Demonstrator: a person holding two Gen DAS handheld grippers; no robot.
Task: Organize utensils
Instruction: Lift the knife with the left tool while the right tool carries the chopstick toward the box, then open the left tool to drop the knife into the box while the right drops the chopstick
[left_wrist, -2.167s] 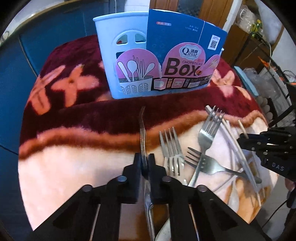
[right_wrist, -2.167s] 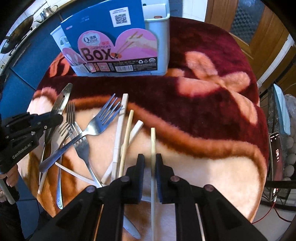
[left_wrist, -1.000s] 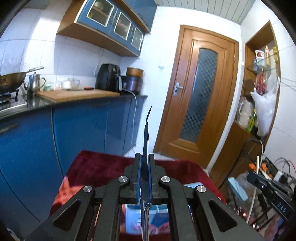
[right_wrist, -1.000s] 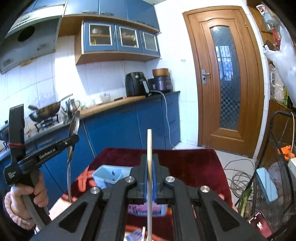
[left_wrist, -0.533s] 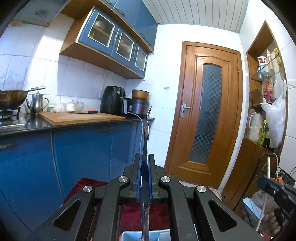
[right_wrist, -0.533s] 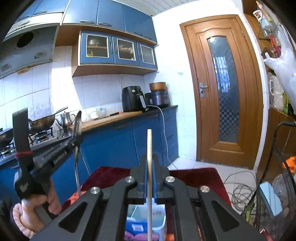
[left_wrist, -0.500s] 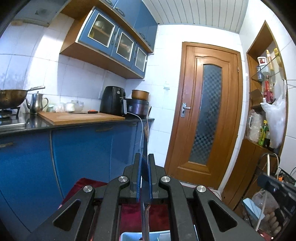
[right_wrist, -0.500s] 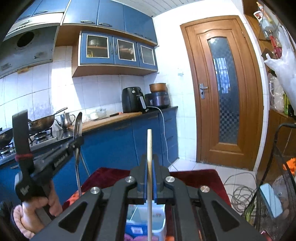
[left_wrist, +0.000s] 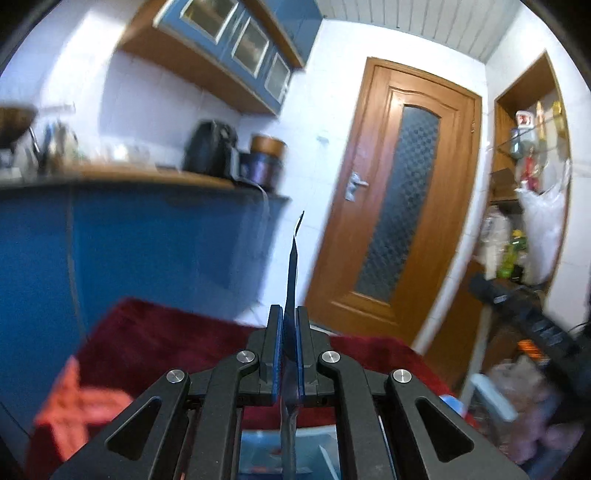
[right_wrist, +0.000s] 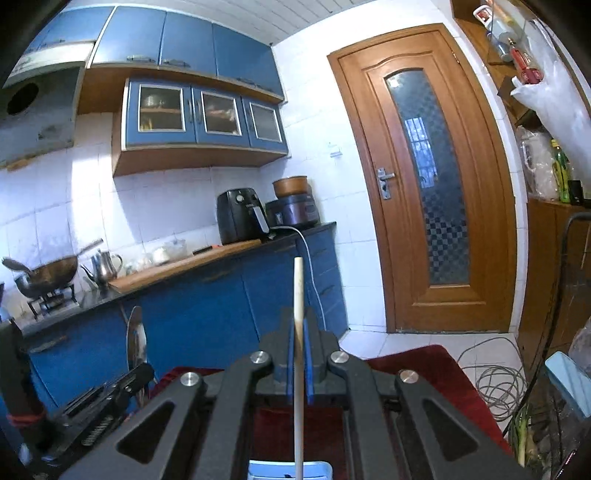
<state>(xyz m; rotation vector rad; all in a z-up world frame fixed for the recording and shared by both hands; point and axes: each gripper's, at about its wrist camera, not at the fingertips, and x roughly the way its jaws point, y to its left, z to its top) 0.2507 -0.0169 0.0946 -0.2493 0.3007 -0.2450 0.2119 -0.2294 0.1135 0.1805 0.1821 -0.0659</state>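
Observation:
My left gripper (left_wrist: 290, 317) is shut on a metal utensil (left_wrist: 293, 266) held upright and seen edge-on; its lower end hangs over the light blue utensil box (left_wrist: 258, 450) at the bottom of the left wrist view. My right gripper (right_wrist: 298, 325) is shut on a pale chopstick (right_wrist: 298, 291), also upright, above the same box's rim (right_wrist: 288, 469). The left gripper (right_wrist: 110, 391) with the utensil's flat handle (right_wrist: 133, 332) shows at the lower left of the right wrist view.
The dark red patterned cloth (left_wrist: 155, 339) covers the table below. Blue kitchen cabinets (right_wrist: 207, 317) and a counter with appliances stand behind. A wooden door (right_wrist: 436, 184) is ahead, and shelves with cables stand to the right.
The left gripper has tilted and dropped a little, so the cloth and the box fill more of its view. The right gripper has risen slightly. Both holds are unchanged.

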